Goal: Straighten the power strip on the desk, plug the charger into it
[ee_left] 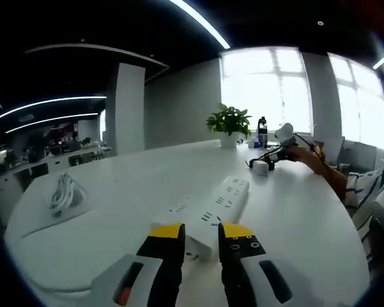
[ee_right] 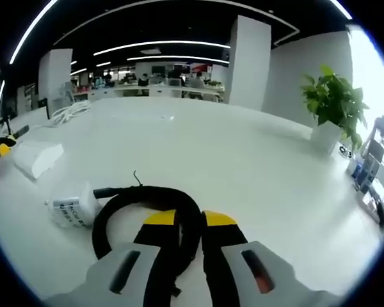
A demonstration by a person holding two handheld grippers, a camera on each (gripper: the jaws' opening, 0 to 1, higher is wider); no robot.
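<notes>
In the left gripper view, the white power strip (ee_left: 214, 206) lies flat on the white desk (ee_left: 134, 185), running away and to the right. My left gripper (ee_left: 201, 233) is over its near end, jaws a narrow gap apart; whether they pinch it is unclear. Far right, a person's arm holds my right gripper (ee_left: 283, 135) by the white charger (ee_left: 260, 167). In the right gripper view, the charger (ee_right: 70, 211) lies left of my right gripper (ee_right: 191, 220), which is shut on its looped black cable (ee_right: 147, 195). The strip (ee_right: 38, 157) lies far left.
A potted plant (ee_left: 229, 121) and a dark bottle (ee_left: 262, 131) stand at the desk's far edge by the windows. A coiled white cable (ee_left: 64, 192) rests on a flat pad at the left. The plant (ee_right: 333, 102) also appears in the right gripper view. Office desks stand behind.
</notes>
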